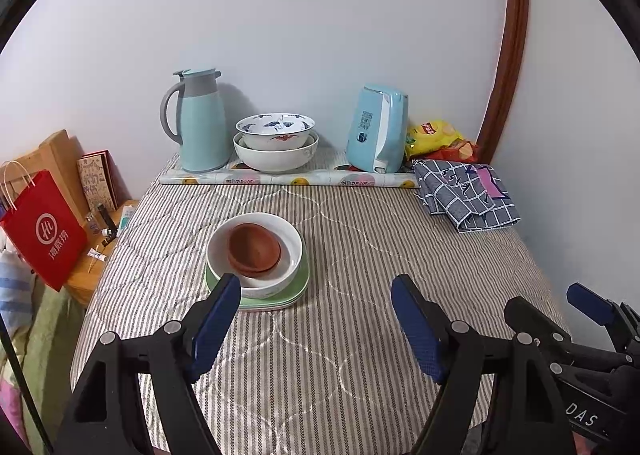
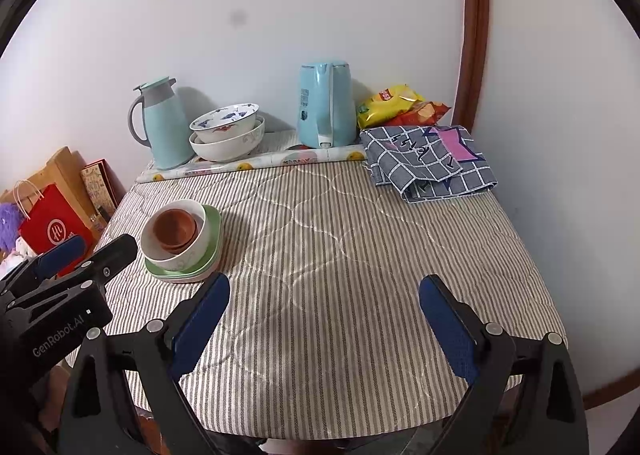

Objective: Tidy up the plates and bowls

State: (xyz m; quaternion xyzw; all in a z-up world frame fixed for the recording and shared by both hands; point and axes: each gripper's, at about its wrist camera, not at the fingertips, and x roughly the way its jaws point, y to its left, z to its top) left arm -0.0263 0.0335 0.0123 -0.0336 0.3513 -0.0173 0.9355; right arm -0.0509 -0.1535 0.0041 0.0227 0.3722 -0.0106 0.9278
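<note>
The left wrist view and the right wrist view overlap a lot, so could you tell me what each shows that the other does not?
Only the left wrist view shows small tubes on the wooden side stand. Only the right wrist view shows a purple plush toy and a wall smudge. Both show the stacked brown bowls in a white bowl on green plates, the thermos jug and the kettle.

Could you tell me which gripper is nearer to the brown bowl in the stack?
Left. The left gripper hangs open just in front of the stack, one finger overlapping its rim. The right gripper is open farther to the right of the brown bowl, over bare cloth.
</note>
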